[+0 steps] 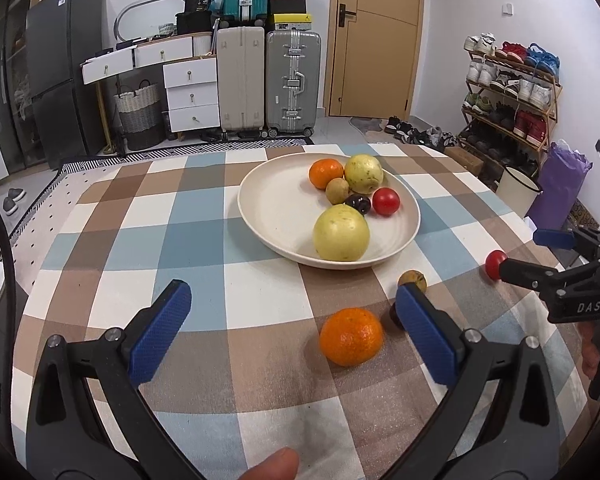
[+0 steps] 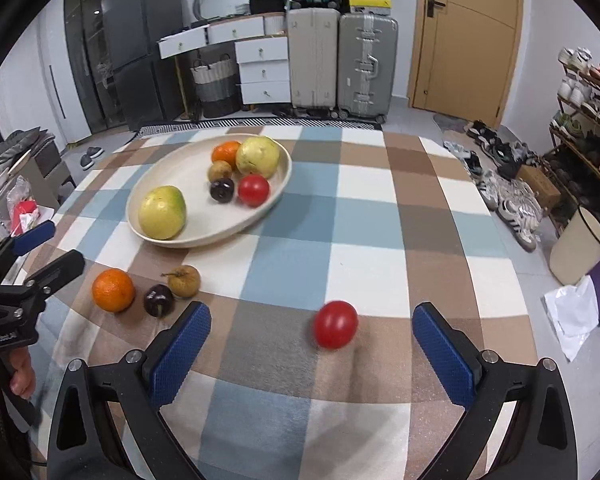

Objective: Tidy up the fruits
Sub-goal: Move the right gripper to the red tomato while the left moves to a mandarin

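Six fruits already sit in our shallow cream plate (image 1: 260, 216) toward the checked table's far edge. Four remain near the front edge: round orange (image 1: 351, 336), dark plum (image 2: 159, 300), brown fruit (image 2: 184, 281), red tomato (image 2: 335, 324). Left gripper (image 1: 292, 332) and right gripper (image 2: 312, 350) both gape wide, empty.

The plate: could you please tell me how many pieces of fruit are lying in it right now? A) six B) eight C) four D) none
A: the plate holds two large yellow-green fruits, an orange, a small brown fruit, a dark plum-like fruit and a red tomato-like fruit, six in all.
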`<move>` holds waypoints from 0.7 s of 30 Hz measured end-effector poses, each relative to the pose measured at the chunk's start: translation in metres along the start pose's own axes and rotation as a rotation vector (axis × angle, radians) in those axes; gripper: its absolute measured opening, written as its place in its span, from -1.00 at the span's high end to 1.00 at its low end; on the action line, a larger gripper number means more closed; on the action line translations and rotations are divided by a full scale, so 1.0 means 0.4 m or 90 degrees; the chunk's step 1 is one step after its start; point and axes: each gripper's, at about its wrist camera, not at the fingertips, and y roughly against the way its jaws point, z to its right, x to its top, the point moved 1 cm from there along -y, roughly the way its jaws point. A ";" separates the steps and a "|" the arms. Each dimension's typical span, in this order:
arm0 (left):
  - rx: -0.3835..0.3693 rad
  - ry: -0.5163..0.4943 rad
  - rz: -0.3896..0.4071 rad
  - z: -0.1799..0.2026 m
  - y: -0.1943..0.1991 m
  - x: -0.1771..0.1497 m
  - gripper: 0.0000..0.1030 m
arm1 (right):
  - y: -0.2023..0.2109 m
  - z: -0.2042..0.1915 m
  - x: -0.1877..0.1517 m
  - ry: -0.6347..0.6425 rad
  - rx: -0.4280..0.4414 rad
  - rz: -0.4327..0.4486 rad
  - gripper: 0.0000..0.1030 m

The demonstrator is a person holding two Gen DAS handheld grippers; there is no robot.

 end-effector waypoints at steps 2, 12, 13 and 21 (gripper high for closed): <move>-0.013 0.005 -0.003 -0.004 -0.004 -0.001 -0.98 | -0.008 0.012 -0.006 -0.013 0.000 -0.005 -0.99; -0.018 0.007 -0.026 -0.006 -0.031 -0.016 -0.98 | -0.040 0.045 -0.025 -0.055 -0.012 -0.007 -0.99; -0.021 0.007 -0.031 -0.004 -0.035 -0.019 -0.98 | -0.042 0.047 -0.027 -0.060 -0.011 -0.007 -0.98; -0.028 -0.002 -0.040 0.011 -0.044 -0.028 -0.98 | -0.066 0.052 -0.030 -0.079 -0.001 -0.020 -0.85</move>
